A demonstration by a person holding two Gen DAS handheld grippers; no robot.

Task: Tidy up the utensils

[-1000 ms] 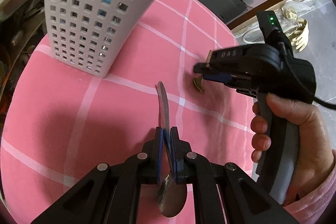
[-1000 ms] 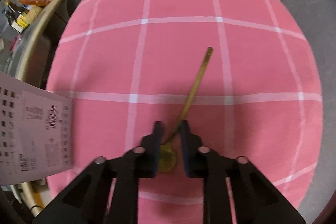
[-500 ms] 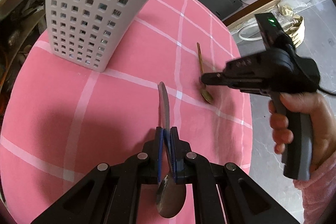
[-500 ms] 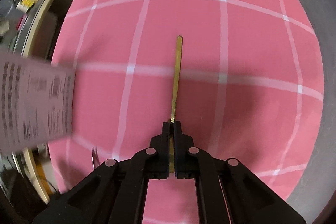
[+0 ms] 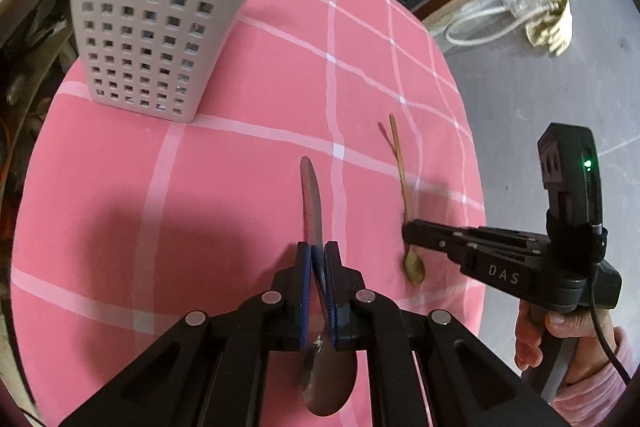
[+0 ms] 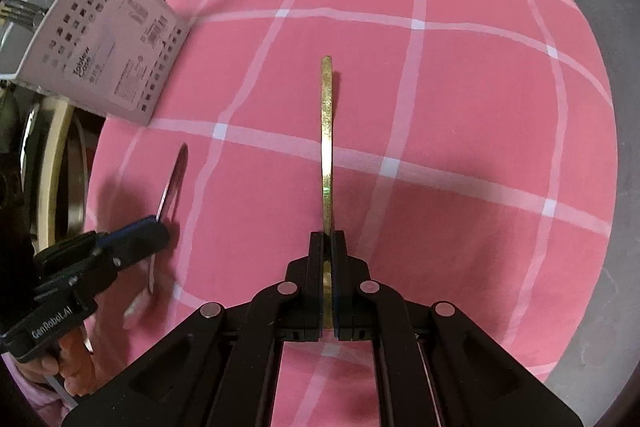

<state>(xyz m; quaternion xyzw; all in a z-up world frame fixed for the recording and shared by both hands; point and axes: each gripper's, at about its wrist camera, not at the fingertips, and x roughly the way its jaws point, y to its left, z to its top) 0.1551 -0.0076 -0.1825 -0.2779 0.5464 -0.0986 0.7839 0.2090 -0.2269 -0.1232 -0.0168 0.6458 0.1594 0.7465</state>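
Left hand-held gripper (image 5: 318, 259) clamps a steel spoon (image 5: 312, 195); right hand-held gripper (image 6: 329, 247) clamps a gold spoon (image 6: 327, 131), both above the desk (image 5: 240, 155). Narrow handles may pivot and miss the perforated utensil holder (image 5: 160, 7).

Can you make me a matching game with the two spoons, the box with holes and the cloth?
Things:
1. long silver metal spoon
2. thin gold-coloured metal spoon
3. tall white plastic basket with square holes
4. pink cloth with white check lines

States:
A. covers the table
B. clamped in the right tongs
C. stands upright on the cloth
D. clamped in the left tongs

Pairs: 1-D, 2-B, 3-C, 4-A
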